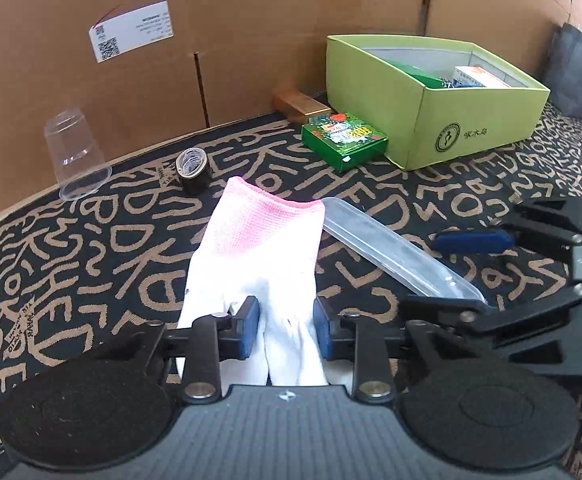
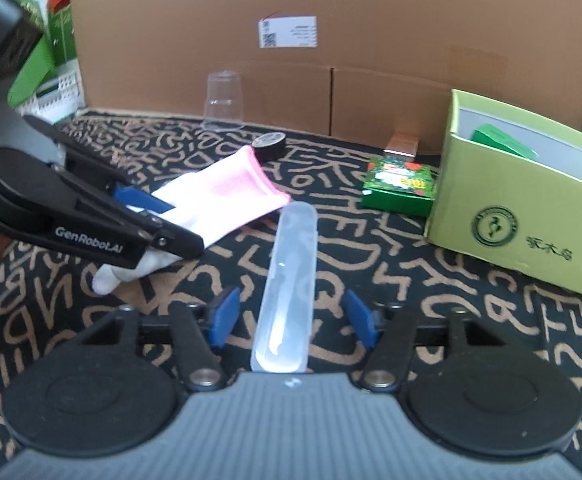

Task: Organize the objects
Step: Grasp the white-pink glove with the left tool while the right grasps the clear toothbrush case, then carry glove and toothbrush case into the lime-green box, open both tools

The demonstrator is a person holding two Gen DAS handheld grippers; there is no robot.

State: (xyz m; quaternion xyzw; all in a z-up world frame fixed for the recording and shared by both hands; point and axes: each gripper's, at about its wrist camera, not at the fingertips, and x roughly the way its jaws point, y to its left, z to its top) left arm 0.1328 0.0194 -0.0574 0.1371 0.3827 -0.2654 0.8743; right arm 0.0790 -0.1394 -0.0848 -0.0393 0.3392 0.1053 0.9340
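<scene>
A white glove with a pink cuff lies on the patterned cloth. My left gripper is shut on its finger end, and one white fingertip sticks out below the jaws in the right wrist view. To its right lies a long clear plastic case. My right gripper straddles the near end of the case, open, with a gap between each blue pad and the case.
An open lime-green box holding packets stands at the right, with a small green carton and a gold box beside it. An upturned clear cup and a black tape roll sit before the cardboard wall.
</scene>
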